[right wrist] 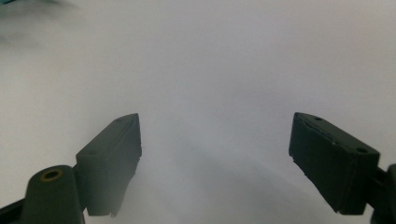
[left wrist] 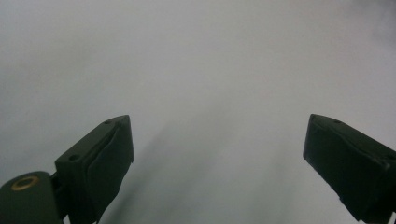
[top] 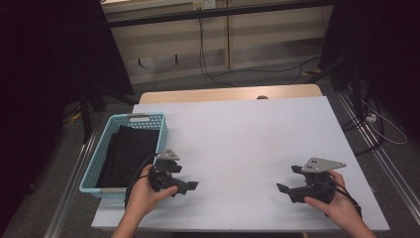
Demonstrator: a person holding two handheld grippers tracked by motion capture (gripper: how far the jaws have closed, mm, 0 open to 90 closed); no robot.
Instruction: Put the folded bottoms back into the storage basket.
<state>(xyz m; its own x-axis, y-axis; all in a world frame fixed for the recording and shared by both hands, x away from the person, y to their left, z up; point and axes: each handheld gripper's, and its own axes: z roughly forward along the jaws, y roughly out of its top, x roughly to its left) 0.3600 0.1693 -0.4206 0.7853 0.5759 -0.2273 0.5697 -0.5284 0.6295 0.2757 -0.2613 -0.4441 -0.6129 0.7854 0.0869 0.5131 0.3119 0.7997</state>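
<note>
Cloth's soft: that black folded fabric [top: 126, 153] in the teal plastic basket [top: 94, 166] at the desk's left edge is limp, so pinch a bunched fold. Your left gripper [top: 190, 186] and right gripper [top: 282, 188] both gape wide, empty.

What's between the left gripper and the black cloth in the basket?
In the high view, just the near right wall of the light-blue plastic basket. The left gripper rests on the white table beside it; the black cloth lies inside.
</note>
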